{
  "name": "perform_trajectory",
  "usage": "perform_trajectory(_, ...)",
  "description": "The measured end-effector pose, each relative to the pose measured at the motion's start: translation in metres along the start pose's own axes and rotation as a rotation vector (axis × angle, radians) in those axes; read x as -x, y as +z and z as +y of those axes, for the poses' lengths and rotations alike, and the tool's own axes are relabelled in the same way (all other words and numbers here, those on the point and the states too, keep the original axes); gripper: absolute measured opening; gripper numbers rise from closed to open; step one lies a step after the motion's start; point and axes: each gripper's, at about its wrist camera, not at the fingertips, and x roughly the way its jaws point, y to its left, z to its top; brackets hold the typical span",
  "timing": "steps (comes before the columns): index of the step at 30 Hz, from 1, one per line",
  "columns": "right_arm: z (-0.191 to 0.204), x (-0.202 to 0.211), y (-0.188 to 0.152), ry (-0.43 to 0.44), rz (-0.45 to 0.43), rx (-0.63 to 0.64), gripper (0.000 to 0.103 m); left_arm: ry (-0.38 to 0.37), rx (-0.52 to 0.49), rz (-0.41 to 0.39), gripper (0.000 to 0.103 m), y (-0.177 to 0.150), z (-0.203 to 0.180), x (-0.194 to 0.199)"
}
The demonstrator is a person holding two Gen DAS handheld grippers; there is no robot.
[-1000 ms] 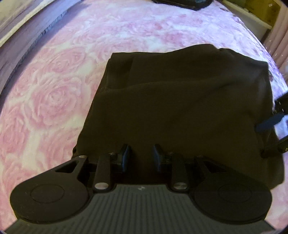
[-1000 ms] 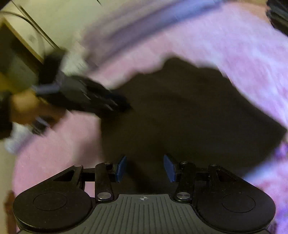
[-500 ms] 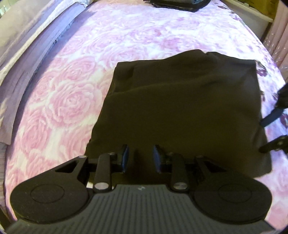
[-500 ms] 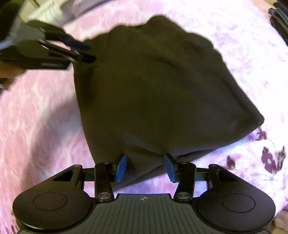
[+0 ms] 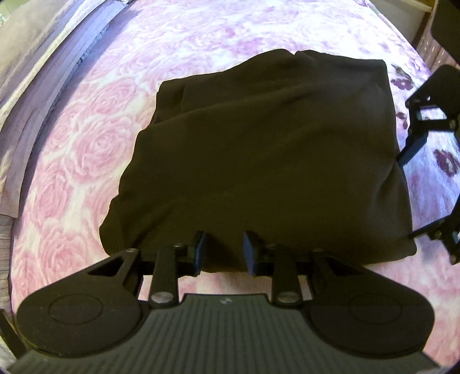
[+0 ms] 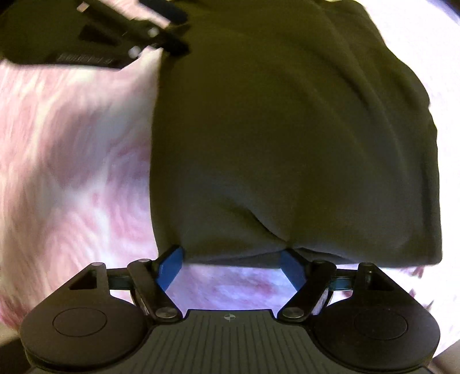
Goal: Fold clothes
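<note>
- We see a dark garment [image 5: 258, 161], folded into a rough block, lying on a bedspread [image 5: 86, 149] printed with pink roses.
- Our left gripper [image 5: 223, 249] sits at the garment's near edge. Its jaws stand apart with a gap between the pads, and the cloth edge lies in that gap; we see no clamping.
- Our right gripper [image 6: 230, 266] is at another edge of the garment [image 6: 287, 129]. Its jaws are spread wide, the blue pads [image 6: 169, 266] just touching or just beside the hem, with bare bedspread [image 6: 57, 172] showing between them.
- In the left view the right gripper [image 5: 425, 172] shows at the right border, just beside the garment's side.
- In the right view the left gripper [image 6: 161, 37] shows at the top left, blurred, at the far corner of the cloth.
- A grey-purple striped fabric [image 5: 37, 86] runs along the bed's left side, well apart from the garment.
- A pale piece of furniture [image 5: 402, 17] stands beyond the bed's far right corner.
- Nothing lies on top of the garment; only our own gripper bodies block the near foreground.
</note>
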Motion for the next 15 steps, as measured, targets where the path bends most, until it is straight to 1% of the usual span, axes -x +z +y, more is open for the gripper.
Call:
perform_trajectory(6, 0.011, -0.007, -0.002, -0.051, 0.038, 0.187, 0.078, 0.048, 0.009, -0.003, 0.024, -0.006, -0.014, 0.002)
perform_trajectory(10, 0.014, -0.010, -0.006, -0.069, 0.009, 0.235, 0.080, 0.070, 0.038, -0.014, 0.024, -0.011, -0.016, 0.003)
perform_trajectory(15, 0.019, -0.014, -0.003, -0.100, 0.000, 0.272, 0.083, 0.087, 0.051, -0.038, 0.024, -0.018, -0.019, 0.006)
